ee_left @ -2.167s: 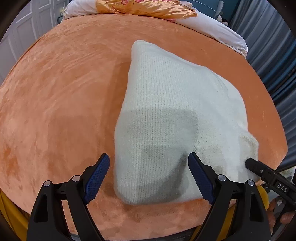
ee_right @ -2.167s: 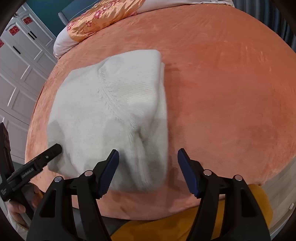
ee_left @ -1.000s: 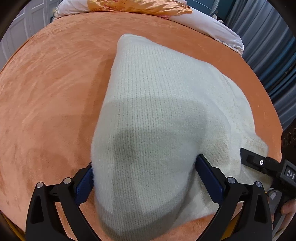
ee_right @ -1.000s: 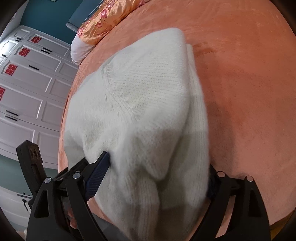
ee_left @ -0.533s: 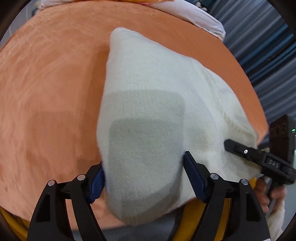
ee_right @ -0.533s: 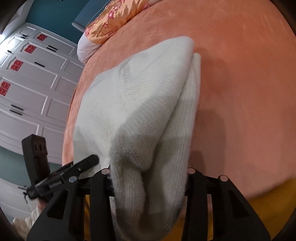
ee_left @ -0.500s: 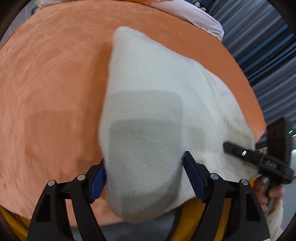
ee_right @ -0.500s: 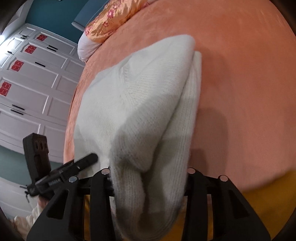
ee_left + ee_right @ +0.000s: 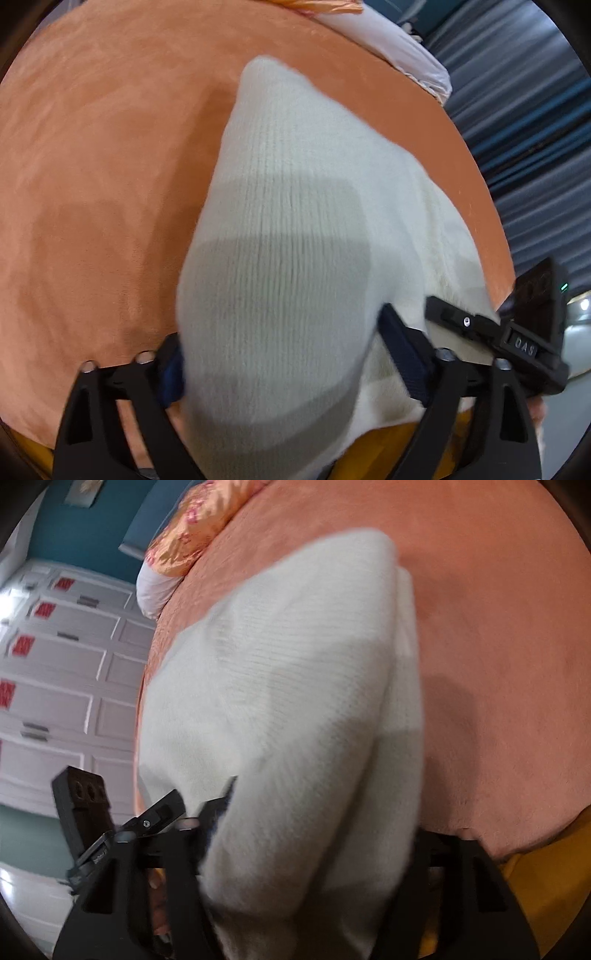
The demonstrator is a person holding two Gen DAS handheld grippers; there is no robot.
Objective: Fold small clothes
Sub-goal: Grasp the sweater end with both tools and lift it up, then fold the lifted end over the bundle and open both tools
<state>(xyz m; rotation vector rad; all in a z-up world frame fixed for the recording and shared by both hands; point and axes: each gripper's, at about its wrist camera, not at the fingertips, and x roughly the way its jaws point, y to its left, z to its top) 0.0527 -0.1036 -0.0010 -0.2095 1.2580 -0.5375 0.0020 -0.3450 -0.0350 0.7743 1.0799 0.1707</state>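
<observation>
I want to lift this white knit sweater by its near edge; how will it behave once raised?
Probably floppy: the sweater bulges and sags between the left gripper pads, and its far part lies on the orange bedspread. Likely not slippery, since the fuzzy knit bunches thickly in the right gripper. It looks soft, so unlikely to be damaged.
</observation>
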